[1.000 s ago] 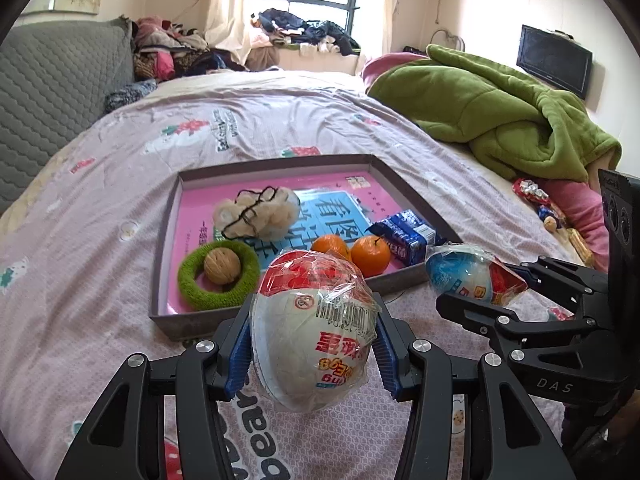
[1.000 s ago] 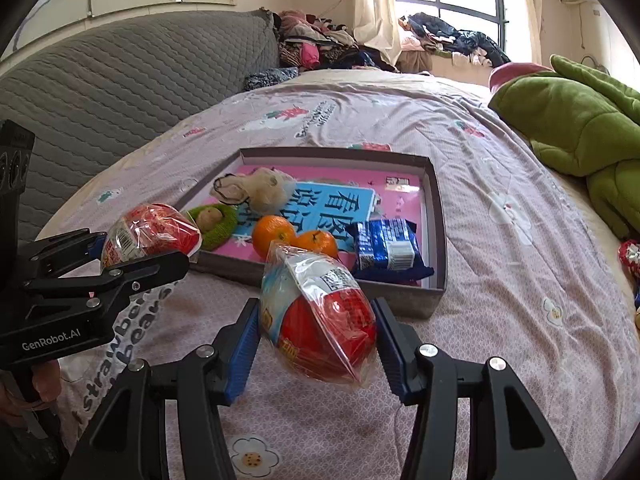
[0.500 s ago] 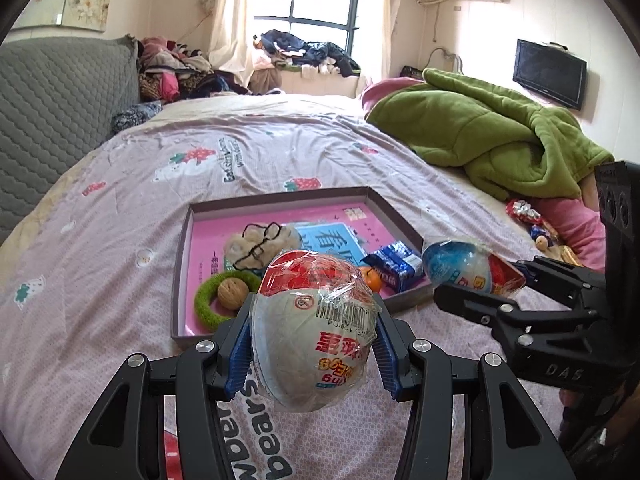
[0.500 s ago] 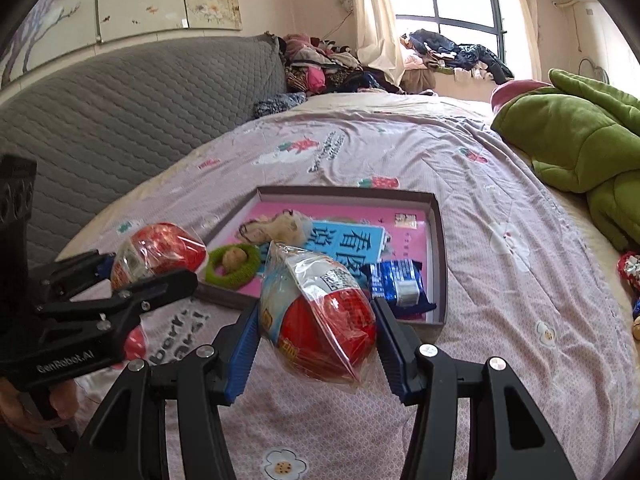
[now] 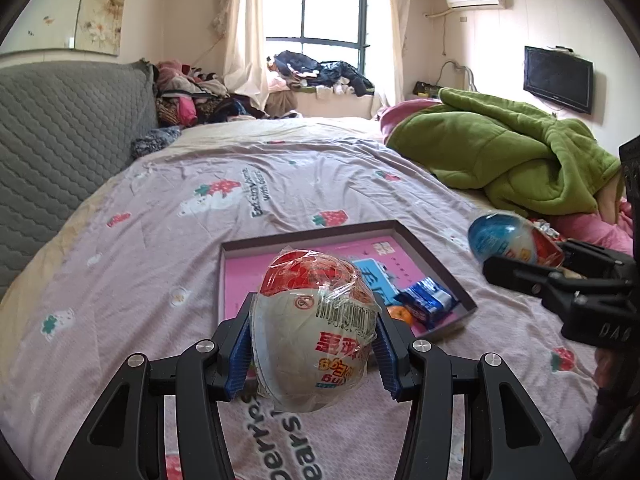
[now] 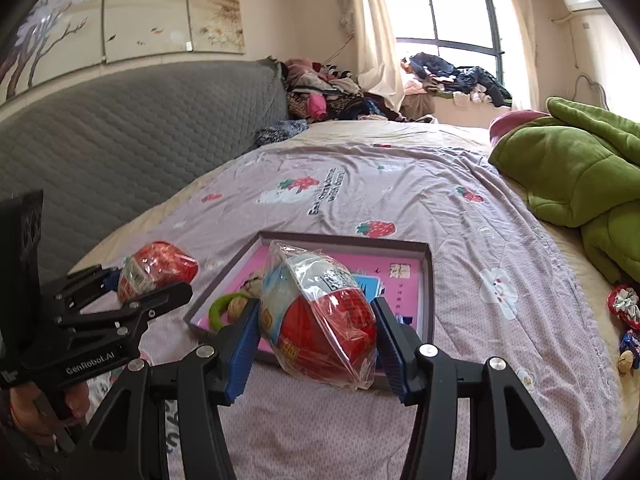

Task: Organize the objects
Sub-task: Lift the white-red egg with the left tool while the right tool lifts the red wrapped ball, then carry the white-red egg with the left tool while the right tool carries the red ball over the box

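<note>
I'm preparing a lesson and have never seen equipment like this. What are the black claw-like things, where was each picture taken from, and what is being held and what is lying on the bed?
The black claws are hand-held two-finger grippers, one in each of a person's hands; there is no robot. Each carries a camera looking forward along its fingers, so one picture comes from the left gripper and one from the right gripper.

The left gripper is shut on a plastic-wrapped white and red egg-shaped snack. The right gripper is shut on a similar wrapped egg, red with a blue end. Each camera also catches the other gripper off to the side.

Below, on the lilac strawberry-print bedspread, lies a shallow grey box with a pink lining holding a blue packet, an orange and a green ring.
</note>
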